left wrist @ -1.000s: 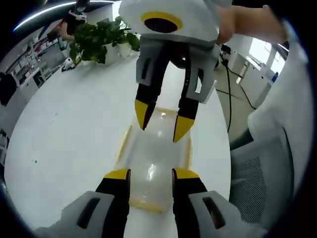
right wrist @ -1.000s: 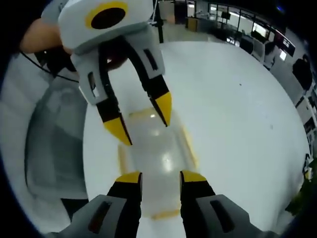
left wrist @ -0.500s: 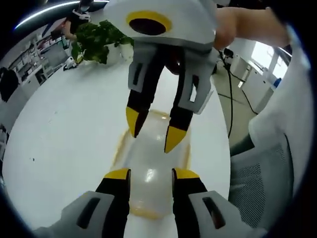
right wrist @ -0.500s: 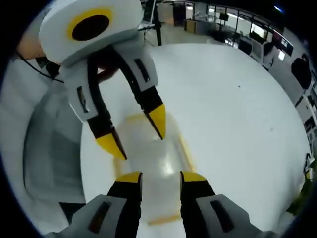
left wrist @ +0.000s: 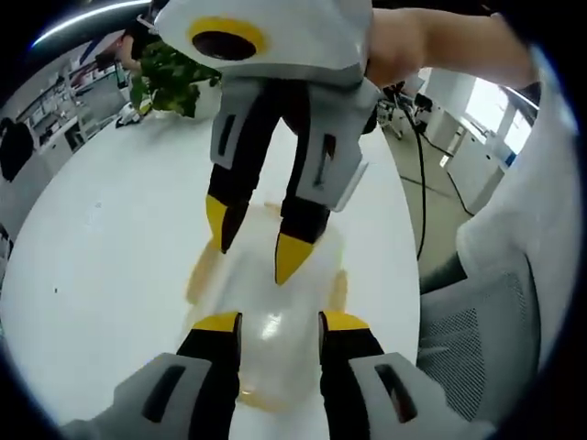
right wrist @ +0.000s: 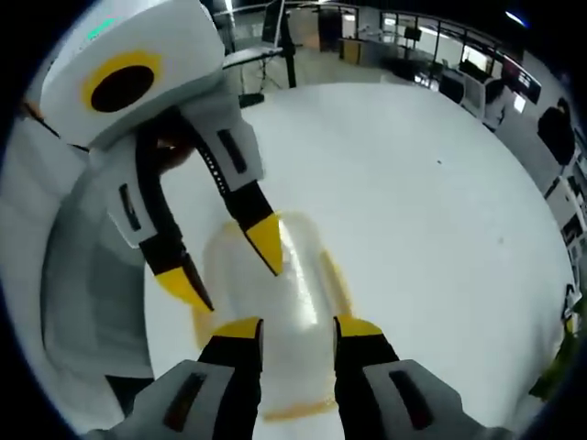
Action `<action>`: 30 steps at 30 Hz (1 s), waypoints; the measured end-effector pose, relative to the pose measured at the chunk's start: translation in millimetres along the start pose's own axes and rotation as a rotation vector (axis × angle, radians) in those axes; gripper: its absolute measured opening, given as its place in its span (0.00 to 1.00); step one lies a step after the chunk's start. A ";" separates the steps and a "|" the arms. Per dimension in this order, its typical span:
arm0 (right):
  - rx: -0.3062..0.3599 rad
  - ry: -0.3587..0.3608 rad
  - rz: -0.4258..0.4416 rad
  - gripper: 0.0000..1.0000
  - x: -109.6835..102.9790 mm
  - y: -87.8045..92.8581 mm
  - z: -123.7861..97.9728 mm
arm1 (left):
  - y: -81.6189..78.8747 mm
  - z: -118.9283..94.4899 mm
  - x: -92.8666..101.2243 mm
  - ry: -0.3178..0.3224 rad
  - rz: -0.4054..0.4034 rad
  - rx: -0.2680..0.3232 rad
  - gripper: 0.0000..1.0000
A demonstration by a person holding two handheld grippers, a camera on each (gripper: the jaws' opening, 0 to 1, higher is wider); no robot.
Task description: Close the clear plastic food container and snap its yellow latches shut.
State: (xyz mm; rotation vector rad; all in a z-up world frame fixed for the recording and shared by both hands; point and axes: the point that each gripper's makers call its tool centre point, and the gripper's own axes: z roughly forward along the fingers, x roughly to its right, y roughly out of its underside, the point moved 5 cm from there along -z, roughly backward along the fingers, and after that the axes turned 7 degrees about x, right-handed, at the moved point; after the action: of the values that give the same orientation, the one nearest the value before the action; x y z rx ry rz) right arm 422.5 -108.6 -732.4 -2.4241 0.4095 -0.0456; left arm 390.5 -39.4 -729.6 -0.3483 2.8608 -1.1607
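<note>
The clear plastic container [left wrist: 275, 337] lies on the white table [left wrist: 101, 247] with a yellow latch [left wrist: 340, 286] along its side and another [left wrist: 264, 396] at its near end. My left gripper [left wrist: 280, 323] is open, its jaws astride the container's near end. My right gripper [left wrist: 255, 246] reaches in from the top, open, with its tips just over the far half of the lid. In the right gripper view, the container [right wrist: 292, 286] runs between my right gripper's [right wrist: 298, 328] open jaws. There my left gripper [right wrist: 229, 273] hangs open over the far end.
A potted plant [left wrist: 170, 69] stands at the table's far edge. A grey mesh chair [left wrist: 477, 339] sits beside the table, with a black cable [left wrist: 424, 174] behind it. A hand [left wrist: 431, 46] holds the right gripper. Office desks [right wrist: 440, 64] line the back.
The two grippers have drawn closer together over the container. Each looms larger and lower in the other's view, its tips now nearer the lid.
</note>
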 end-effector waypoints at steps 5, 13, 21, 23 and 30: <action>0.002 0.002 -0.007 0.28 2.4 -2.4 1.1 | 0.8 -1.1 4.7 0.001 -0.014 0.003 0.33; 0.004 0.003 -0.013 0.29 5.5 -6.5 3.6 | 1.2 -1.1 11.6 0.003 -0.045 0.009 0.36; 0.011 0.005 -0.023 0.30 12.6 -12.5 4.9 | 5.4 2.0 17.6 -0.020 0.005 -0.020 0.38; 0.008 0.006 -0.024 0.31 15.1 -13.0 5.3 | 6.0 1.9 17.9 -0.028 0.014 -0.027 0.39; -0.002 -0.003 -0.029 0.32 17.1 -14.3 7.9 | 9.0 1.7 18.3 -0.062 0.013 -0.023 0.39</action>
State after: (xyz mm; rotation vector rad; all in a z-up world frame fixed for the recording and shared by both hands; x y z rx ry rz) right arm 443.8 -98.6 -730.8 -2.4317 0.3725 -0.0540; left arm 371.1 -38.3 -736.1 -0.3598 2.8214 -1.0953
